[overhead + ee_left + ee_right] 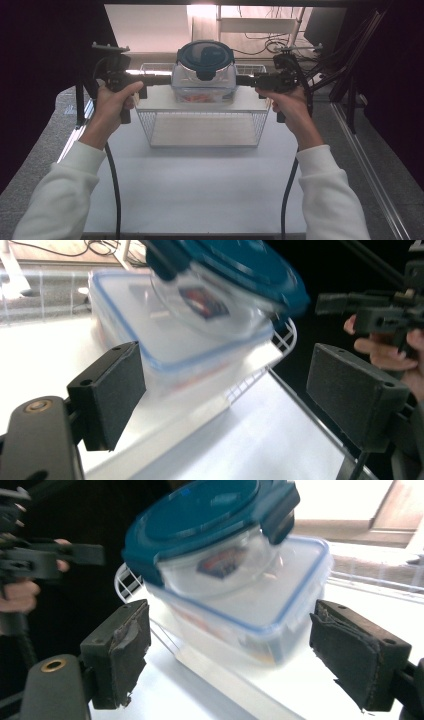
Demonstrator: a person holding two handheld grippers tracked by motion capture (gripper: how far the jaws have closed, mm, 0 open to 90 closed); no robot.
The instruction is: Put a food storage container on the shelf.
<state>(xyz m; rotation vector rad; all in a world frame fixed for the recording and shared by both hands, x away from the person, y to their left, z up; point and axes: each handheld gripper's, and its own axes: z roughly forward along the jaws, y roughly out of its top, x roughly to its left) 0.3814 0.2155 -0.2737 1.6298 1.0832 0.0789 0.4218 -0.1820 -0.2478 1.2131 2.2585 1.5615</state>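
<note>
Both grippers (220, 395) (230, 655) gape wide — stacked containers (204, 75) between them, ungripped — atop wire basket (202, 131).

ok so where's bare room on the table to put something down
The white table is bare between the wire basket and the person's sleeves. It is crowded on the basket's white shelf, where the stacked clear containers with the round blue lid sit between both grippers.

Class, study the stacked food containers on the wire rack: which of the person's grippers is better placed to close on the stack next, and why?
Neither clearly: the left gripper and right gripper flank the stacked containers symmetrically, both open. The right looks marginally better, with the lower box framed between its jaws.
</note>
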